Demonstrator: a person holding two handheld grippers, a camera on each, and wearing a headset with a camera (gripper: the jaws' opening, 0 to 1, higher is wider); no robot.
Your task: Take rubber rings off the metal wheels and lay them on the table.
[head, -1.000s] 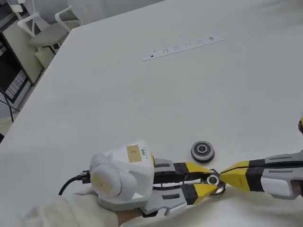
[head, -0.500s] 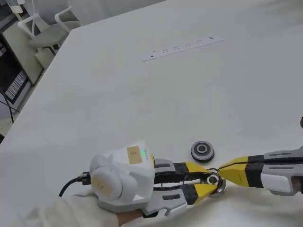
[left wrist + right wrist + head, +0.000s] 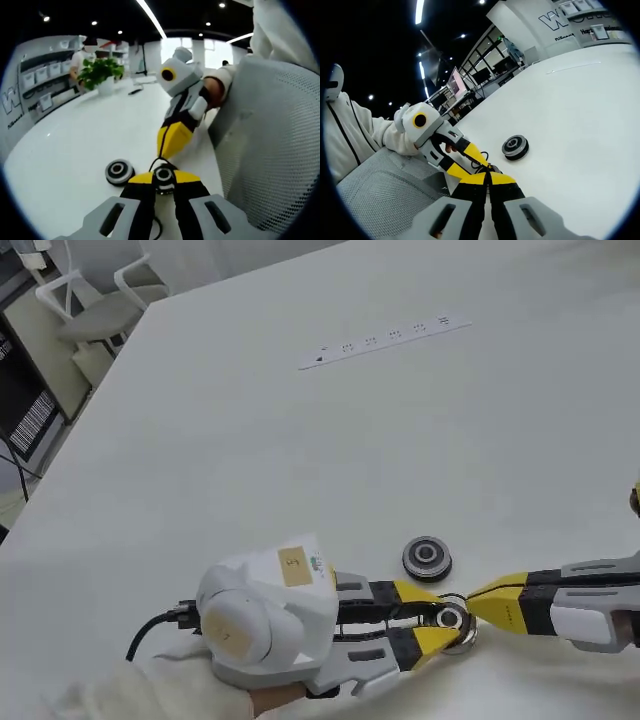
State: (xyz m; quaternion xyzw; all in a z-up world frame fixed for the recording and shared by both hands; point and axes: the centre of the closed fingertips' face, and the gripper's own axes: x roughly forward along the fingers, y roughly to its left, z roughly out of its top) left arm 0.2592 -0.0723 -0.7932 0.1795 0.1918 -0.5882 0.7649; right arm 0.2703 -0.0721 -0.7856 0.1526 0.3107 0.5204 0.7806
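Black rubber ring (image 3: pixel 153 164) pinched tight in right claw (image 3: pixel 487 173); left claw (image 3: pixel 164 178) clamps its silvery wheel (image 3: pixel 449 619).

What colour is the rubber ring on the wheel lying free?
Black ring around the metal wheel; head view shows it best.

Left gripper (image 3: pixel 450 622) housing a little rightward, toward the metal wheel (image 3: pixel 447 619) — right gripper (image 3: pixel 470 604) slightly higher.
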